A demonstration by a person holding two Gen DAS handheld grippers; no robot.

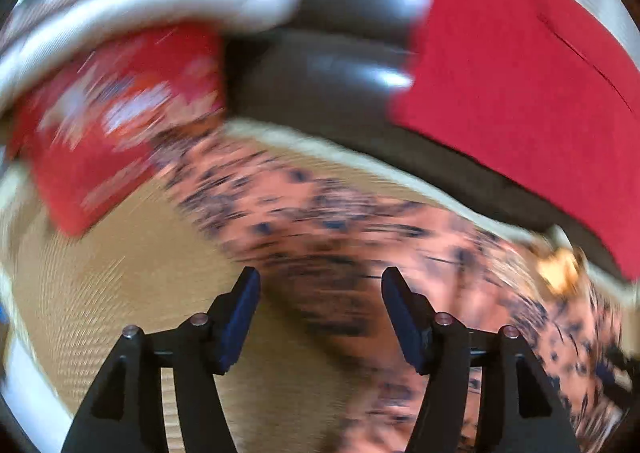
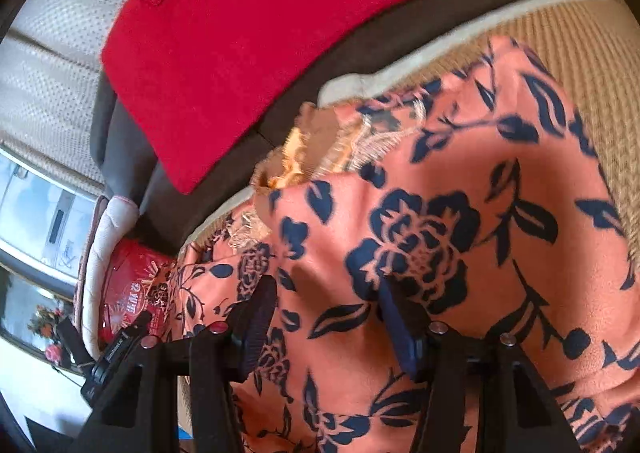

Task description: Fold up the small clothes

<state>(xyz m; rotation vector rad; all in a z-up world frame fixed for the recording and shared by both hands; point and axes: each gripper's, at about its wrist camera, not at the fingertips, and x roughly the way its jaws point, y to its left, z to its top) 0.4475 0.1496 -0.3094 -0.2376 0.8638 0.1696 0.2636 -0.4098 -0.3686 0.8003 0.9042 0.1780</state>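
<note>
We are holding both grippers, left gripper (image 1: 320, 313) and right gripper (image 2: 326, 317), wide apart and empty over the flowery cloth (image 2: 420, 253), so it may be slipping off the mat's (image 2: 580, 53) edge.

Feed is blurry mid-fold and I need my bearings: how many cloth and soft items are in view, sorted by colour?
Orange with dark blue flowers: 1, the floral garment spread on the tan woven mat.
Plain red: 1, the red felt cloth draped on the dark brown sofa.
Red with white print: 1, the printed red cushion.
Total: 3
</note>
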